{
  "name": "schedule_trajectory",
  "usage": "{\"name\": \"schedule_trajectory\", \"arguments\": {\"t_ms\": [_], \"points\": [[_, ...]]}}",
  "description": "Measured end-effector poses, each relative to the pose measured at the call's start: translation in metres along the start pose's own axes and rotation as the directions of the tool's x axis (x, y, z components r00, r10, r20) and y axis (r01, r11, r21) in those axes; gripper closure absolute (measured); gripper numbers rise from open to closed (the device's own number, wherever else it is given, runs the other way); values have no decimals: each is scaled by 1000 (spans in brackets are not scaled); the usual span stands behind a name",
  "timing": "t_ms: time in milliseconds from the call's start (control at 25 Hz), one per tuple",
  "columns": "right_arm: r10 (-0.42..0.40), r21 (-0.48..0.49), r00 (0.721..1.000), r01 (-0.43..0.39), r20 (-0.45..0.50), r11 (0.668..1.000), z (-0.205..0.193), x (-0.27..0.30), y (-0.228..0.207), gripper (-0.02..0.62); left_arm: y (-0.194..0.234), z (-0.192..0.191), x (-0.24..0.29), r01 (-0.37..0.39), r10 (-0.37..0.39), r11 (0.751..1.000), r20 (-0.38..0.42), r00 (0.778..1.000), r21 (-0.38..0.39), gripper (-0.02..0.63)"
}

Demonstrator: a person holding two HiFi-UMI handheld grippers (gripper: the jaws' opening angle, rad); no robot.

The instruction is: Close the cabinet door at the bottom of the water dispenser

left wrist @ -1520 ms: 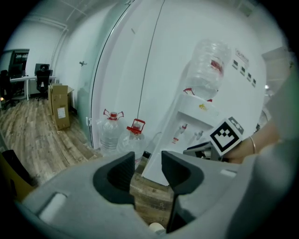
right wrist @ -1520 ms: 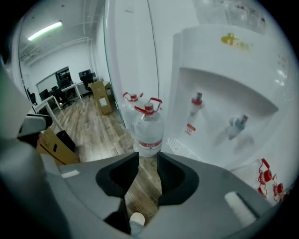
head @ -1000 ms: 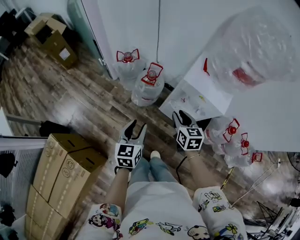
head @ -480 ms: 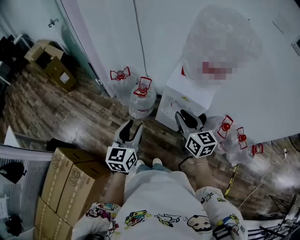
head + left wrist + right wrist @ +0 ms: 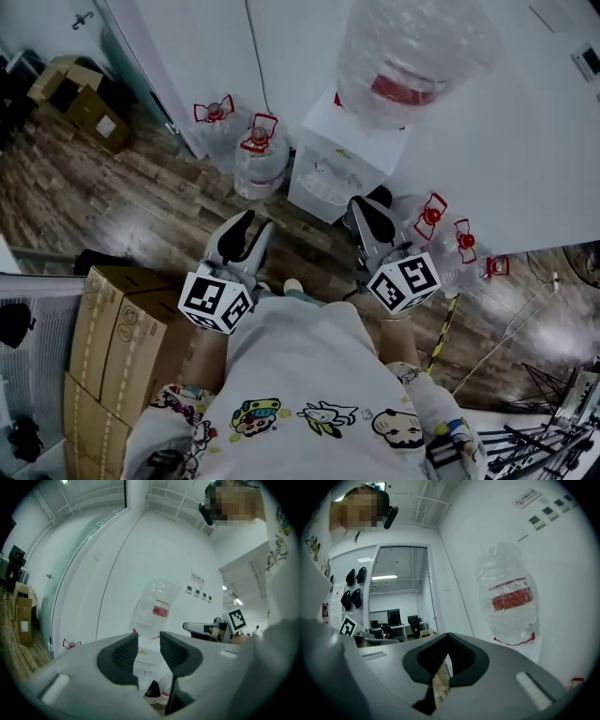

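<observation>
Person in a cartoon-print shirt, with grey hand-held tongs in each hand

The white short-sleeved shirt [image 5: 309, 361] carries colourful cartoon figures. The left tongs [image 5: 251, 232] and right tongs [image 5: 373, 217] have pale grey bodies and black ribbed pads. The left cube [image 5: 216, 302] and right cube [image 5: 404, 282] are white with black square markers. The left tongs' jaws have just been closing, with nothing between them.
</observation>
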State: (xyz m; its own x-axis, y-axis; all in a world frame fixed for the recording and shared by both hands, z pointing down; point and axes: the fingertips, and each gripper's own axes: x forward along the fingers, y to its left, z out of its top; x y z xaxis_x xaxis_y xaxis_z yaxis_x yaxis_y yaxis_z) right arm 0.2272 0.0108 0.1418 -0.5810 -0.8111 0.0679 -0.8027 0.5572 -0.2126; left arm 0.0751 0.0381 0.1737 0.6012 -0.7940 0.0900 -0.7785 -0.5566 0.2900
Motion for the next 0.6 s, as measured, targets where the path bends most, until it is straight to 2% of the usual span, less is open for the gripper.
{"name": "schedule_trajectory", "arguments": {"t_ms": [280, 480, 600], "points": [[-81, -41, 997, 81, 2, 996, -7, -33, -12, 586, -22, -7, 11, 56, -55, 998, -37, 998, 27, 517], [-161, -42, 987, 160, -8, 986, -19, -44, -26, 586, -19, -15, 19, 51, -46, 996, -73, 996, 68, 605], [-194, -36, 981, 194, -3, 980, -19, -46, -32, 586, -16, -18, 22, 43, -36, 996, -87, 996, 80, 606]]}}
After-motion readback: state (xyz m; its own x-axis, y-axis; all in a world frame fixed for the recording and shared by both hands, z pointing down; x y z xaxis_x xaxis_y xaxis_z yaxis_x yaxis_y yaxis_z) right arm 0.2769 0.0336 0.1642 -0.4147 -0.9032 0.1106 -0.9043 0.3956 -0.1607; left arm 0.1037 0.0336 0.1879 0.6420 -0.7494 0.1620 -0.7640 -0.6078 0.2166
